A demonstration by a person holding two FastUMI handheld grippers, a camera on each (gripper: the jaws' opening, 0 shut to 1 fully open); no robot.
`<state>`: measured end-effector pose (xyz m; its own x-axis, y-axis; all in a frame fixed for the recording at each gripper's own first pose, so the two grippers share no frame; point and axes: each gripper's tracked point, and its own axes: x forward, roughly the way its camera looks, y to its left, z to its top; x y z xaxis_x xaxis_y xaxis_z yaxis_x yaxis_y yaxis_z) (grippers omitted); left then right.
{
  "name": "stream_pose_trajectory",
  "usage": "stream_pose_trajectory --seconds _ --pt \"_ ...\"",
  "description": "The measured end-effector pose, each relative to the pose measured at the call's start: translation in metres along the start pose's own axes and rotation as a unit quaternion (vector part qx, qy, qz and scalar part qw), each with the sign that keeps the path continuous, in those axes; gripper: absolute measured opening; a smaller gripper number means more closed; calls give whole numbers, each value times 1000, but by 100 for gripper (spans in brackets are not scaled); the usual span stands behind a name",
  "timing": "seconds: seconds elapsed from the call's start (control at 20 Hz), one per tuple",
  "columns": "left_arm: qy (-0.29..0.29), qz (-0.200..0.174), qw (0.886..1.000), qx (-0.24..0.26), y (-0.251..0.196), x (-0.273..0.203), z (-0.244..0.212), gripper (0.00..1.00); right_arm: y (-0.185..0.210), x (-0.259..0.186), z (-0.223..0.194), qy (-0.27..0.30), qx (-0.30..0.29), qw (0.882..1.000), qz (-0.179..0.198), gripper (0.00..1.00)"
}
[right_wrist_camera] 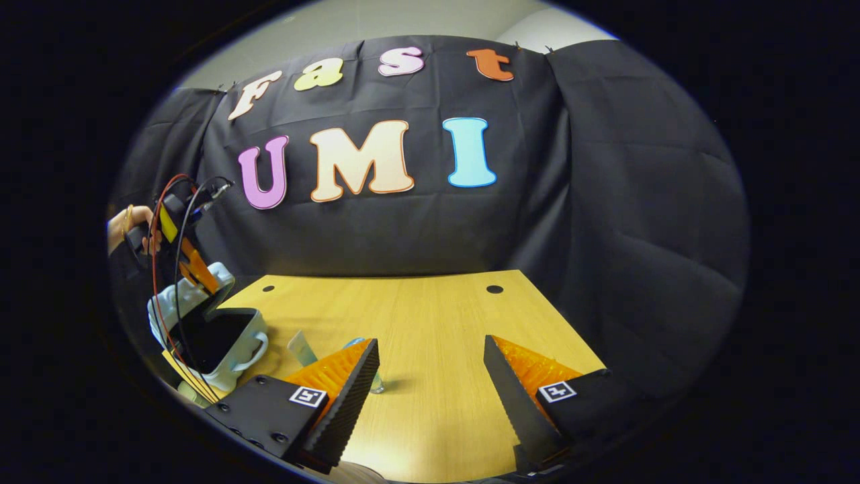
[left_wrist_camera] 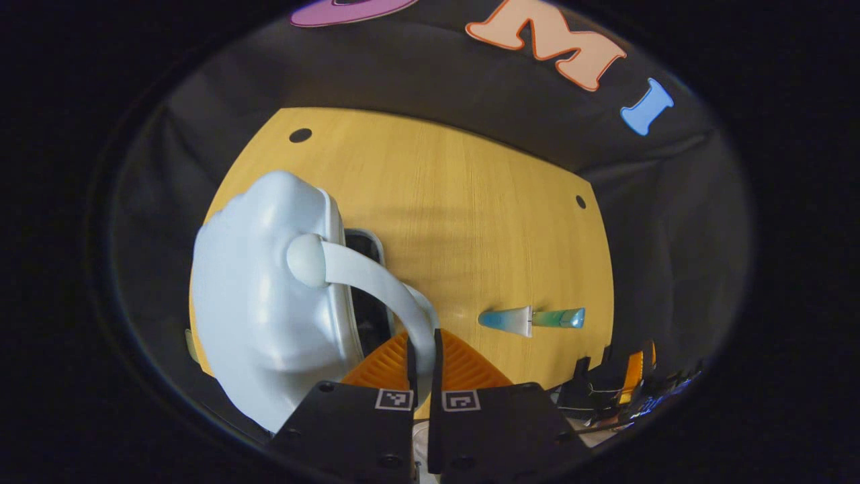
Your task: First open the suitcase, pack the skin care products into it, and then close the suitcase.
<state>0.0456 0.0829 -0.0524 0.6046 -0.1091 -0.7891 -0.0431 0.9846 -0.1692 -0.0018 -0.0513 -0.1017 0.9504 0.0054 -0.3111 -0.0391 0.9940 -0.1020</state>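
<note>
Left gripper view, left side: pale blue suitcase (left_wrist_camera: 269, 302) on the wooden table (left_wrist_camera: 457, 222), lid raised and tilted, dark interior visible as a narrow gap along the lid's edge. A curved pale handle strap (left_wrist_camera: 376, 279) runs from a round knob on the lid down to the left gripper (left_wrist_camera: 422, 356). Its two fingers are nearly closed, pinching the strap between them, so it has the handle in its grasp. Right of that, a skin care tube (left_wrist_camera: 531, 318), blue-to-green, lies flat on the table, apart from the suitcase. At far right, the right gripper (left_wrist_camera: 625, 380) shows at the table's edge, too blurred to judge there.

Right gripper view, left edge: a hand (right_wrist_camera: 131, 228) holds the left gripper (right_wrist_camera: 191, 265), cables trailing, up over the suitcase (right_wrist_camera: 222, 336). The case sits at the table's (right_wrist_camera: 437, 323) left near corner, lid propped open, dark inside. Just right of the case, the tube (right_wrist_camera: 302, 349) lies on the table, partly hidden behind one of the right gripper's fingers; something small and clear beside it, cannot tell what. Bottom centre: the right gripper (right_wrist_camera: 430, 383) has its fingers spread wide, nothing between them, hanging above bare table.
</note>
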Motion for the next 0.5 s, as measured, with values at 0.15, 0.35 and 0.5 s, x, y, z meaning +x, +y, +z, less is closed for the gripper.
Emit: stream_pose_trajectory --seconds 0.15,0.35,0.5 --pt "-36 -2 999 -22 27 -45 12 1 14 3 2 -2 -2 1000 7 95" --pt "-77 22 996 -31 83 -97 22 1 29 4 4 -7 -13 1000 8 98" --pt "-108 60 992 -41 132 -130 25 1 41 4 4 -12 -10 1000 6 98"
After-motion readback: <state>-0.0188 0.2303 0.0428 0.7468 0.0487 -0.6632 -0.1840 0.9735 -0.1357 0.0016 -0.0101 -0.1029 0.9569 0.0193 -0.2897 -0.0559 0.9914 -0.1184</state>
